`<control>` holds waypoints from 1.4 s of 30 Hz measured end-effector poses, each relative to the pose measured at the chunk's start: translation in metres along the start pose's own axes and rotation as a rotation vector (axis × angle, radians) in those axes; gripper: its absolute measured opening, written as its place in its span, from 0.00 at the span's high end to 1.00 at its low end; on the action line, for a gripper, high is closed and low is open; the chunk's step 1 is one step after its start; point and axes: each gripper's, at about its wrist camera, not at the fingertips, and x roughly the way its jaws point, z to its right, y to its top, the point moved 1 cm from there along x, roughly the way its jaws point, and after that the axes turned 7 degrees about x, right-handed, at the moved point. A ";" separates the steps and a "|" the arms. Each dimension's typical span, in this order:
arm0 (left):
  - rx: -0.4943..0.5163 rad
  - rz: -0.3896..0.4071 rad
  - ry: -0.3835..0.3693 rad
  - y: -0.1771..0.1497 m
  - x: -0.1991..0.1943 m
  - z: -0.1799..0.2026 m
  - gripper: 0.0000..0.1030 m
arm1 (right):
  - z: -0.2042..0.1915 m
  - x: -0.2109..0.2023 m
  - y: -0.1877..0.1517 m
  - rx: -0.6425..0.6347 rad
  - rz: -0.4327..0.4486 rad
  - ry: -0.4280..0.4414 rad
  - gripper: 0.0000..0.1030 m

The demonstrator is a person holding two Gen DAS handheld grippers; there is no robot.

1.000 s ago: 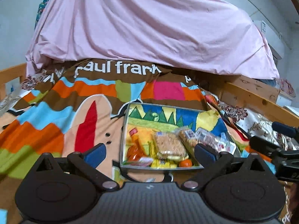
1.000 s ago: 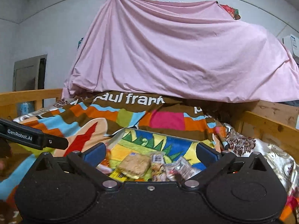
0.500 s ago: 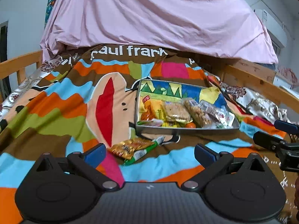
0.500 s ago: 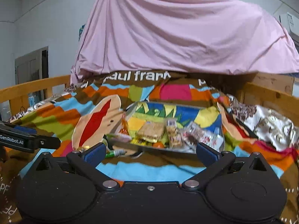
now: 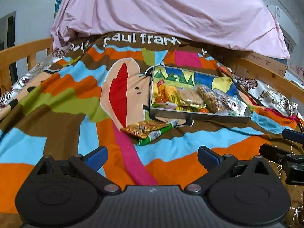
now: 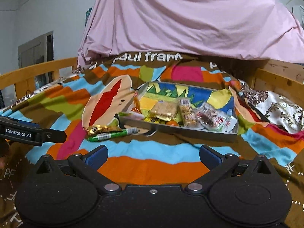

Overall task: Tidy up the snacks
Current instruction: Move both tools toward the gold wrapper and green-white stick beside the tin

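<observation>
On bed, short of metal tray (image 5: 199,115) | both grippers pulled back versus a second ago, left gripper (image 5: 152,156) and right gripper (image 6: 153,156) wide open, empty | gold snack packet (image 5: 142,128) and green stick packet (image 5: 157,134) now exposed outside tray, likely next pickups.

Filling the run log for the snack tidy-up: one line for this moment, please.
left tool open, empty | right tool open, empty | tray holds snacks | gold packet, green stick pack outside tray on blanket

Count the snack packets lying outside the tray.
2, both on the blanket just in front of the tray: a gold packet and a green stick pack touching it. None seem hidden.
</observation>
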 end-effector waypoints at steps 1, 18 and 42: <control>-0.001 -0.007 0.002 -0.002 0.001 0.000 0.00 | -0.001 0.001 -0.001 -0.002 -0.007 0.001 0.01; -0.005 -0.090 -0.001 -0.017 0.021 -0.009 0.00 | -0.006 0.026 -0.014 0.004 -0.100 -0.002 0.01; -0.025 -0.104 -0.020 -0.005 0.054 -0.034 0.00 | -0.020 0.084 -0.002 -0.002 -0.179 0.013 0.01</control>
